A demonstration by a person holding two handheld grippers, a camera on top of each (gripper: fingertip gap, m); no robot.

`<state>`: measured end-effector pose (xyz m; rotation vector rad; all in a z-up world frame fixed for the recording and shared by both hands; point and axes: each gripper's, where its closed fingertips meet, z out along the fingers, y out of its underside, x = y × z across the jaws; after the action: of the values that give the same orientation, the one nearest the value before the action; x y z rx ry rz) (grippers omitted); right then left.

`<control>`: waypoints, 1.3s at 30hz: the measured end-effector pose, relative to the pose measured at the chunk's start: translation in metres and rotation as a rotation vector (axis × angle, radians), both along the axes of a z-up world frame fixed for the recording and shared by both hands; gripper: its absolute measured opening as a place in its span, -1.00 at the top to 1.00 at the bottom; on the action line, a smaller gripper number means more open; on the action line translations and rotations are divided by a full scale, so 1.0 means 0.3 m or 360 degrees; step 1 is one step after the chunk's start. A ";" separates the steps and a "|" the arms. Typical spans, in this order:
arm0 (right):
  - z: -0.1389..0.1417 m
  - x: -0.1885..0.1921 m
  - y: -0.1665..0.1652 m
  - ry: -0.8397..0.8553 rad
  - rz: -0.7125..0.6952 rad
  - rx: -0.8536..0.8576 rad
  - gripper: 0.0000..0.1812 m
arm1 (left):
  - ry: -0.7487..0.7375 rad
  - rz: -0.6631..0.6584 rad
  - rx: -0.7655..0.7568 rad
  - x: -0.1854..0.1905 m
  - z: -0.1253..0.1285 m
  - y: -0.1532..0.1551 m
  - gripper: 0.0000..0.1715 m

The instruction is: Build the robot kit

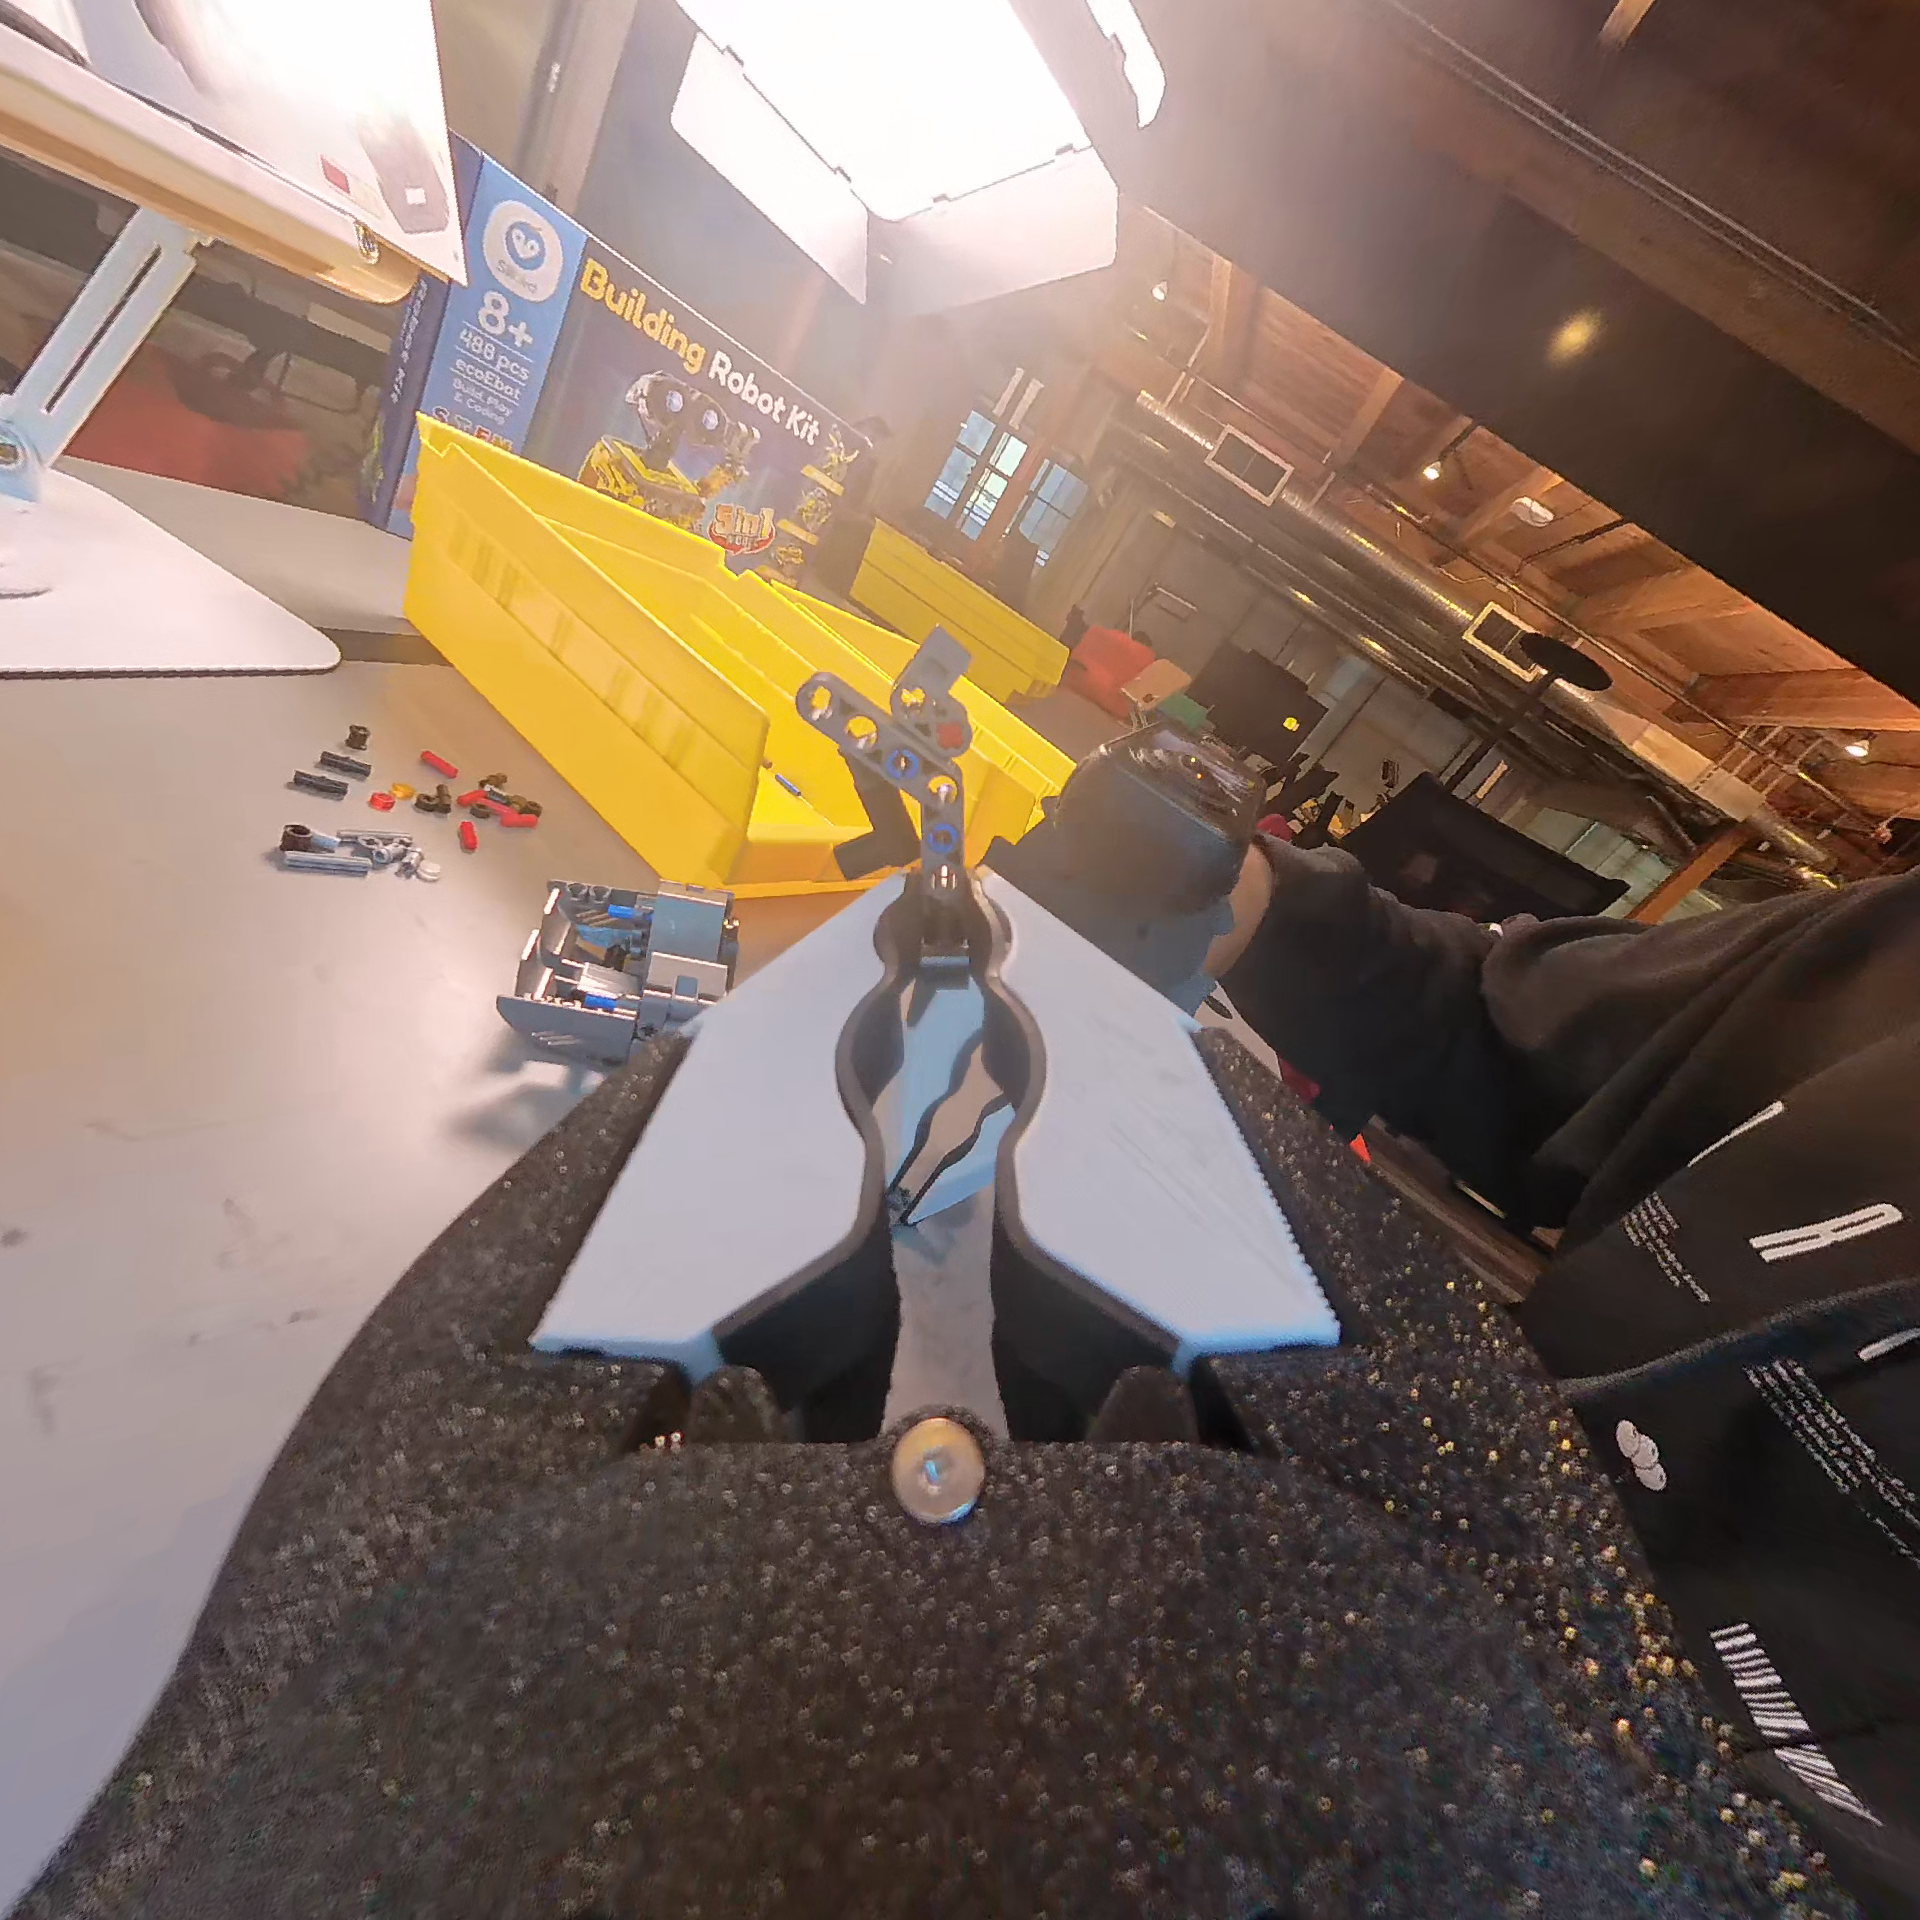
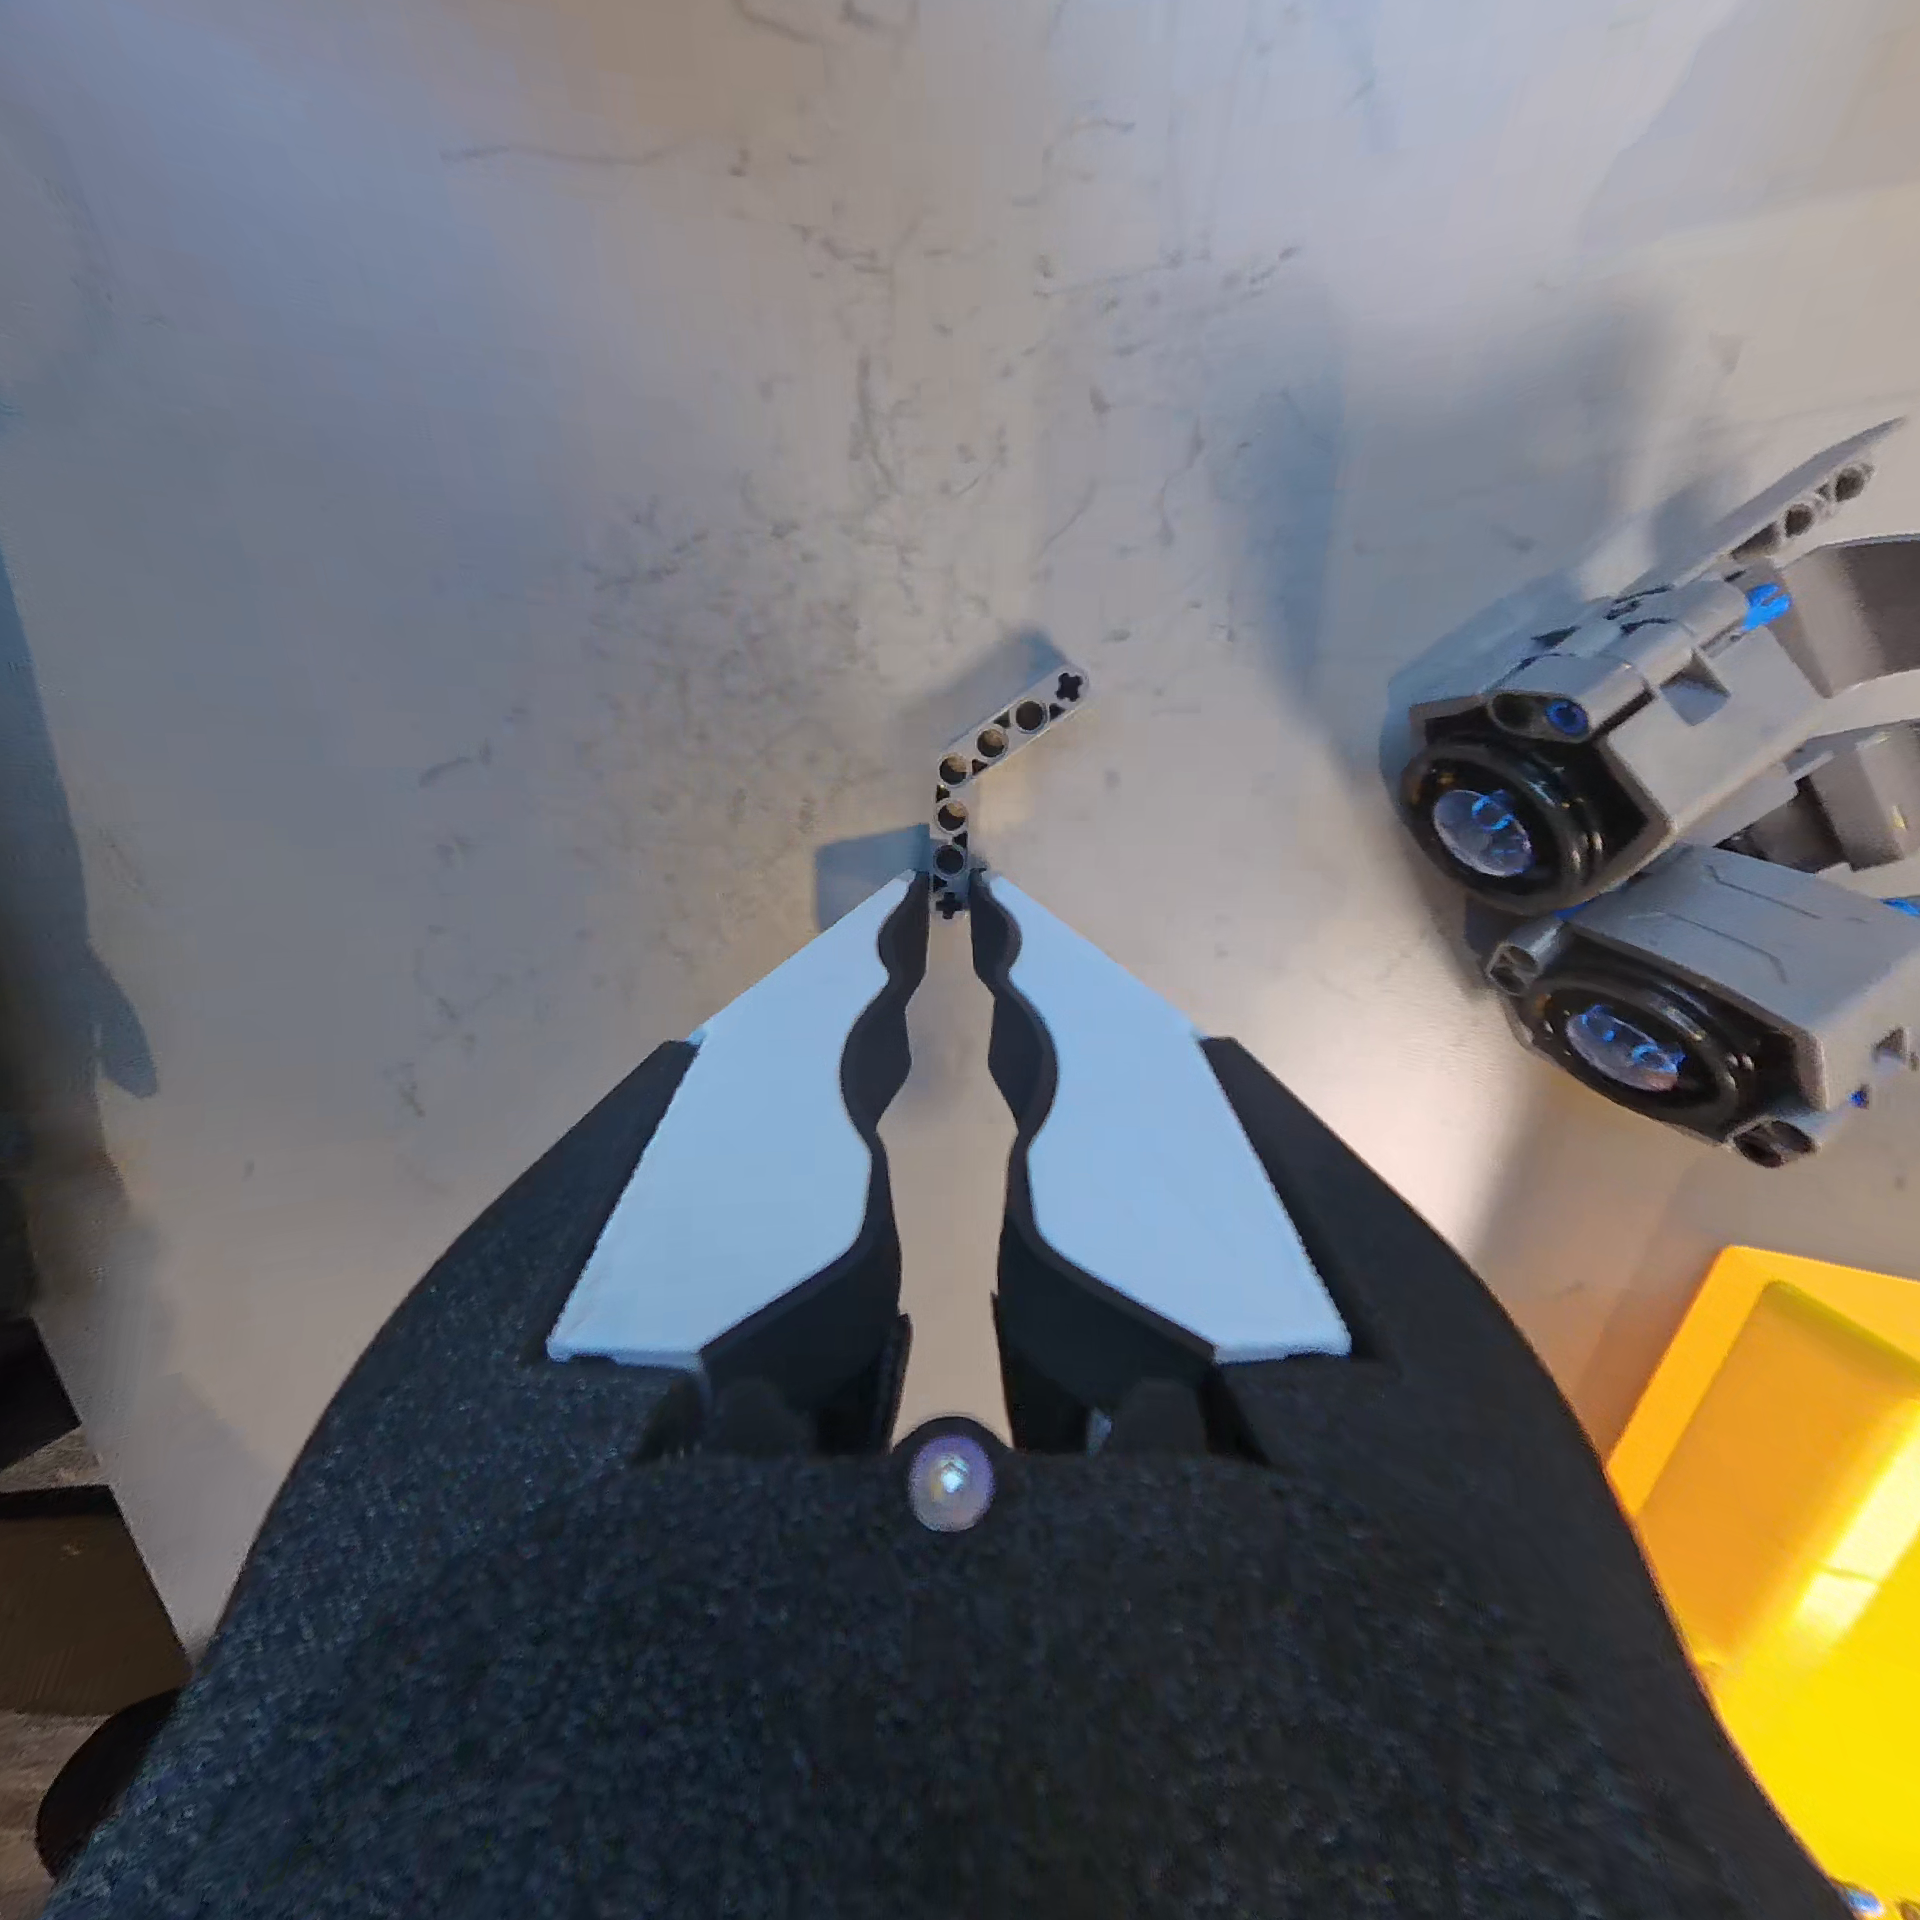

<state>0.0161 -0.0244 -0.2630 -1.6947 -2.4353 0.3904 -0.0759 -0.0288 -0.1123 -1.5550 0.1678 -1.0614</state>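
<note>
Two grippers, both pinching: left gripper (image 1: pixel 943 883) clamps dark beam assembly (image 1: pixel 902 743) aloft; right gripper (image 2: pixel 951 883) nips bent grey beam (image 2: pixel 982 774) over tabletop (image 2: pixel 520 520). We'd keep grips firm, wrists steady.

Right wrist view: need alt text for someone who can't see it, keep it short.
The right gripper is shut on the end of a bent grey beam with holes, above a pale scuffed table. To the right lies a grey brick-built assembly with two round lenses; a yellow bin sits at the lower right corner.
</note>
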 end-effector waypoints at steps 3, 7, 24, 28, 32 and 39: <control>0.001 0.001 0.000 0.0058 -0.0010 -0.0018 0.94 | -0.0006 -0.0008 -0.0011 0.004 -0.006 0.001 0.93; 0.083 -0.044 -0.012 0.0488 -0.0195 -0.0425 0.94 | -0.0047 -0.0045 -0.0009 0.015 -0.005 -0.003 0.92; 0.488 -0.105 0.001 0.1818 -0.0578 -0.1950 0.94 | -0.0461 -0.0393 -0.0121 0.150 -0.039 -0.024 0.93; 0.473 -0.107 0.008 0.1803 -0.0598 -0.1935 0.94 | -0.0456 -0.0377 -0.0119 0.145 -0.041 -0.022 0.92; 0.464 -0.110 0.007 0.1793 -0.0603 -0.1922 0.95 | -0.0428 -0.0373 -0.0118 0.150 -0.045 -0.022 0.92; 0.442 -0.114 0.014 0.1782 -0.0647 -0.1845 0.95 | -0.0300 -0.0312 -0.0118 0.149 -0.062 -0.018 0.92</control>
<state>-0.0181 -0.0203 -0.1303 -1.4103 -0.9598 2.1771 -0.0311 -0.0342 -0.1310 -1.5172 0.1549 -1.3754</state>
